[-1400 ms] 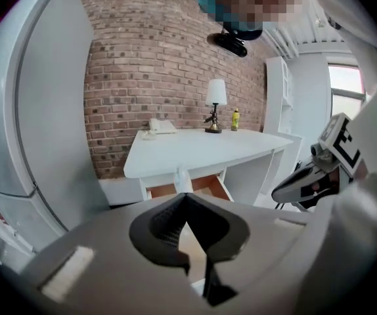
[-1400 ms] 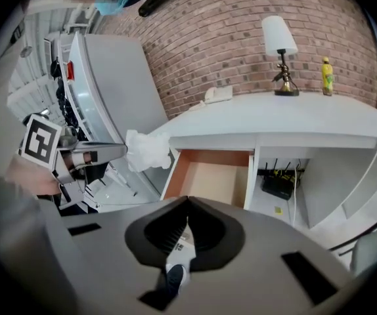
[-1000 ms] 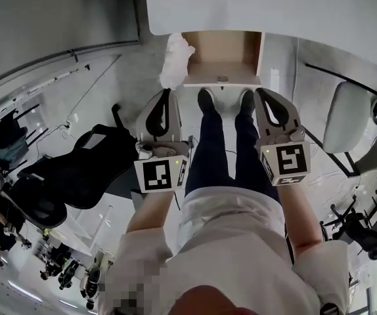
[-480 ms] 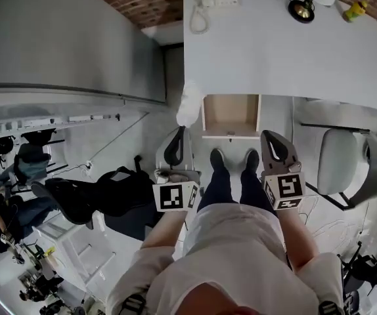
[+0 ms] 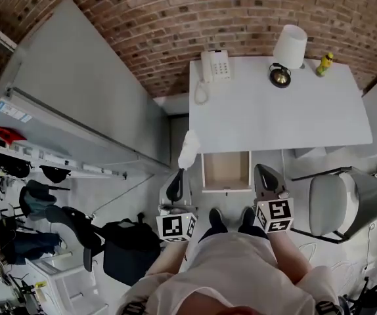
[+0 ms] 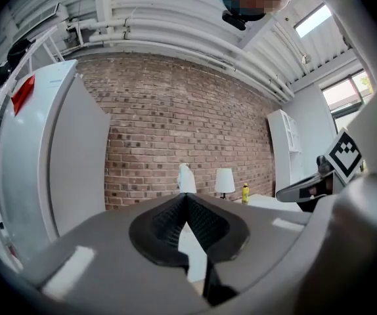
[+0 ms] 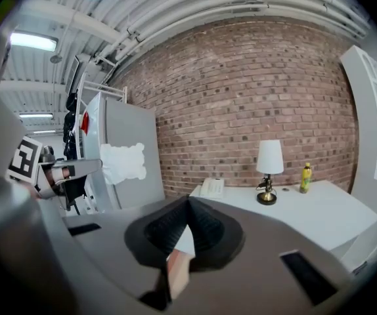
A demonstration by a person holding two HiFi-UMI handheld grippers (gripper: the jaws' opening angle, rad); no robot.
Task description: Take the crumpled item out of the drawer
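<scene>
Two hand-held grippers, one crumpled item and one open drawer make up the working set. The left gripper (image 5: 183, 171) has its jaws pressed together on the lower edge of the crumpled item (image 5: 188, 150), a single white wad that sticks up past the fingertips; whether it is paper or cloth is hard to tell from here. In the left gripper view the two ribbed pads meet with only a sliver of white between them. The right gripper (image 5: 260, 170) has its jaws closed on each other with nothing between them. The drawer (image 5: 226, 168) stands pulled out from under the white desk (image 5: 274, 113), and its pale wooden bottom lies bare. The item is outside the drawer, in the head view just beside its left wall and off the desk's left edge, next to the tall grey cabinet (image 5: 83, 104). The right gripper is level with the drawer's right wall, well apart from the item, with the drawer between the two grippers. On the desk there are three things: one telephone (image 5: 214, 65), one lamp (image 5: 288, 46) with a white shade, and one yellow bottle (image 5: 325, 63), all near the brick wall (image 5: 241, 12). One grey chair (image 5: 336, 205) stands at the person's right, and one black chair (image 5: 133, 248) at the left.
</scene>
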